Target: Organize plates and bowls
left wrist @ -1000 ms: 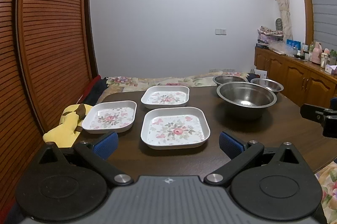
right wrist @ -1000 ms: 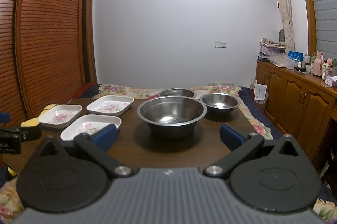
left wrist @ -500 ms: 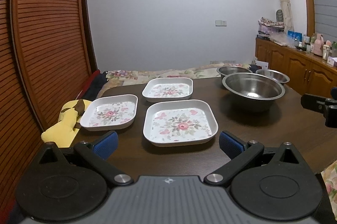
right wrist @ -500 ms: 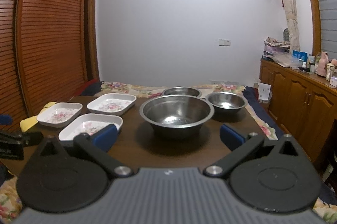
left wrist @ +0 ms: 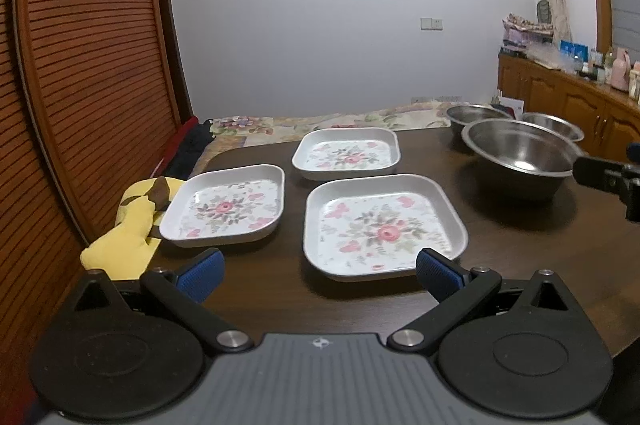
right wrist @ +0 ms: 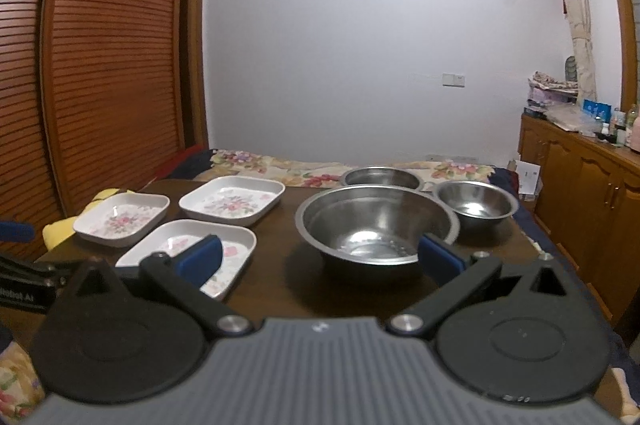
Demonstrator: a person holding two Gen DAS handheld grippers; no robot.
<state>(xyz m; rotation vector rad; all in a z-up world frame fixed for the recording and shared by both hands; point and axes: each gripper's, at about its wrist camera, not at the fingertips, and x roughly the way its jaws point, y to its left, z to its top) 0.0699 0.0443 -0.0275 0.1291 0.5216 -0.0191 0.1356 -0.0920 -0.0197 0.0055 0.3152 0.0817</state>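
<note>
Three white square floral plates lie on the dark wooden table (left wrist: pixel 280 293): a near one (left wrist: pixel 382 225), a left one (left wrist: pixel 228 209) and a far one (left wrist: pixel 347 154). Three steel bowls stand to the right: a large one (right wrist: pixel 376 221), a small one (right wrist: pixel 474 203) and a far one (right wrist: pixel 382 178). My left gripper (left wrist: pixel 318 275) is open and empty, just before the near plate. My right gripper (right wrist: pixel 320 257) is open and empty, in front of the large bowl. The near plate also shows in the right wrist view (right wrist: pixel 236 249).
A yellow plush toy (left wrist: pixel 132 225) lies at the table's left edge by the slatted wooden doors (left wrist: pixel 80 85). A floral bedspread (right wrist: pixel 288 165) lies beyond the table. A wooden cabinet (right wrist: pixel 588 193) with bottles runs along the right wall.
Both grippers have moved forward and lower toward the table. The plates and the large bowl appear closer. Nothing on the table has moved.
</note>
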